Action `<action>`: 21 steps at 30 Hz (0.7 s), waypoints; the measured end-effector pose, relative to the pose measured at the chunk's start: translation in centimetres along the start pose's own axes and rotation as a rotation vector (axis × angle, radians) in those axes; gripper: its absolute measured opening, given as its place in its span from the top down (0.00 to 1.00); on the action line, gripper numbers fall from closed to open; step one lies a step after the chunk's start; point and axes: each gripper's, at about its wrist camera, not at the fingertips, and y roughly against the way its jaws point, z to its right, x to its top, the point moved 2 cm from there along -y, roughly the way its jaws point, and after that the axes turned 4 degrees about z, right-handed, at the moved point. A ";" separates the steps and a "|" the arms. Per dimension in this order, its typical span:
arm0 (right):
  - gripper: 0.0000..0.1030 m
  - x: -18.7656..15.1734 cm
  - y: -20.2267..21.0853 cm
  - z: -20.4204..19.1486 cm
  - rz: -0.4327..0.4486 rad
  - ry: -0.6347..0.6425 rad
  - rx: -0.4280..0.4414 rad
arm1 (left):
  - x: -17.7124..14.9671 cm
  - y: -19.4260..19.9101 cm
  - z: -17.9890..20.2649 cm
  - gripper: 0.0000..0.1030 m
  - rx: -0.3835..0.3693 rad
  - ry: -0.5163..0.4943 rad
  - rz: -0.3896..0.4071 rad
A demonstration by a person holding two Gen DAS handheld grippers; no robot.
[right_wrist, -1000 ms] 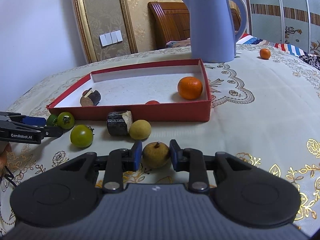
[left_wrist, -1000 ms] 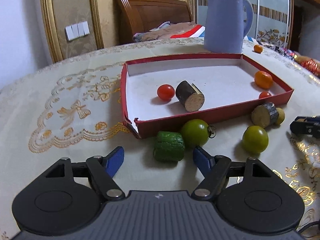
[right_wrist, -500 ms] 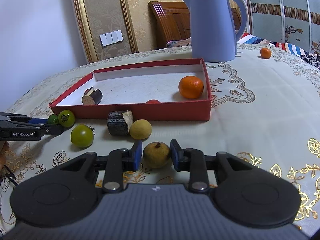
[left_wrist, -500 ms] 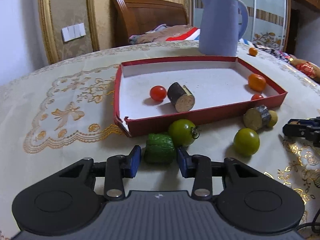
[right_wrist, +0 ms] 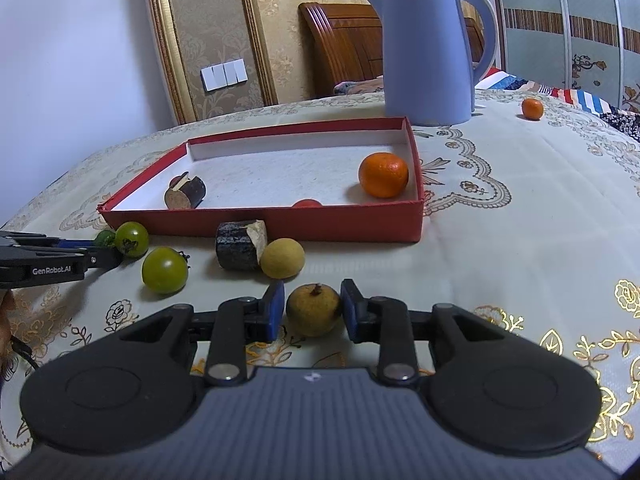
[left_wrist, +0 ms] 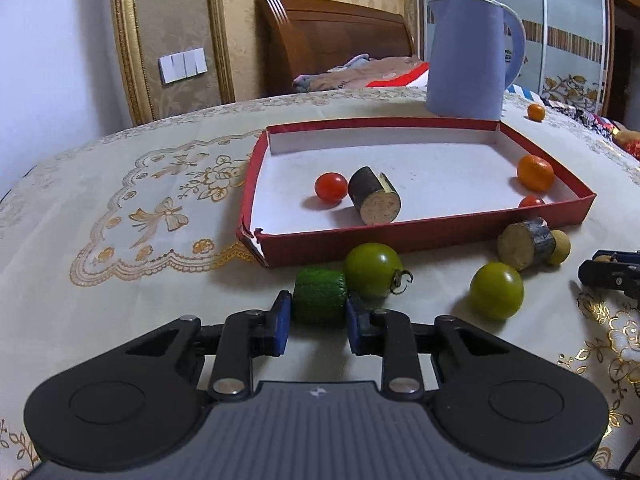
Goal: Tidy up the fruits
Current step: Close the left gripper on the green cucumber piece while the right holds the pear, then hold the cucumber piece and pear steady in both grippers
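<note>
A red box (left_wrist: 420,236) with a white floor holds a red tomato (left_wrist: 331,187), a dark cut piece (left_wrist: 374,201), an orange (left_wrist: 535,173) and another red tomato (left_wrist: 531,201). My left gripper (left_wrist: 319,312) is shut on a green cucumber chunk (left_wrist: 319,295) in front of the box, beside a green tomato (left_wrist: 373,270). My right gripper (right_wrist: 313,309) is shut on a yellow-brown round fruit (right_wrist: 313,309) on the tablecloth. A second green tomato (right_wrist: 164,270), a dark cut piece (right_wrist: 239,244) and a yellow fruit (right_wrist: 282,258) lie before the box (right_wrist: 280,226).
A blue kettle (right_wrist: 430,52) stands behind the box. A small orange (right_wrist: 532,109) lies far right on the embroidered tablecloth. A wooden chair back (left_wrist: 332,40) and wall stand beyond the table. The left gripper also shows in the right wrist view (right_wrist: 96,254).
My left gripper moved forward and closed from wide open onto the green cucumber chunk. My right gripper stayed shut on the yellow-brown fruit, with little movement.
</note>
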 end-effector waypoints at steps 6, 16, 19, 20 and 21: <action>0.71 0.0 0.1 0.1 0.004 -0.002 0.004 | -0.3 0.2 0.0 0.74 0.005 0.006 0.022; 0.73 0.0 0.2 -0.1 0.016 0.011 -0.009 | -0.5 0.3 -1.0 0.74 -0.011 0.070 0.034; 0.73 0.0 0.1 -0.1 0.015 0.014 -0.010 | -0.5 0.3 -1.2 0.74 -0.018 0.083 0.036; 0.73 0.0 0.1 -0.2 0.018 0.015 -0.011 | -0.5 0.3 -1.3 0.74 -0.022 0.092 0.038; 0.73 0.0 0.1 -0.2 0.022 0.015 -0.011 | -0.5 0.4 -1.5 0.74 -0.025 0.098 0.041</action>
